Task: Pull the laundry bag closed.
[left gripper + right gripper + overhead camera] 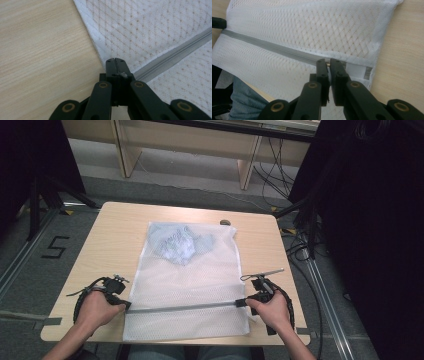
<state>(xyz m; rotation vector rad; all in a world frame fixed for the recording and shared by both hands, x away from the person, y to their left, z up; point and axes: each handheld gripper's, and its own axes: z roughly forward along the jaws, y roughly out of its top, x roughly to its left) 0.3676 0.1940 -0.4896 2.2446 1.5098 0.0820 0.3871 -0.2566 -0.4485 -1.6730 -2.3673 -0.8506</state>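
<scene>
A white mesh bag lies flat on the wooden table, with a light blue garment inside at its far end. A grey zipper runs across the bag near the front edge. My left gripper is at the zipper's left end. In the left gripper view it is shut, pinching the bag's edge beside the zipper. My right gripper is at the right end. There it is shut on a small metal zipper pull where the zipper ends.
The bag's front edge hangs slightly over the table's near edge, above the person's jeans. A small dark object lies at the table's far edge. Cables trail on the floor at right, and a tripod stands at far left.
</scene>
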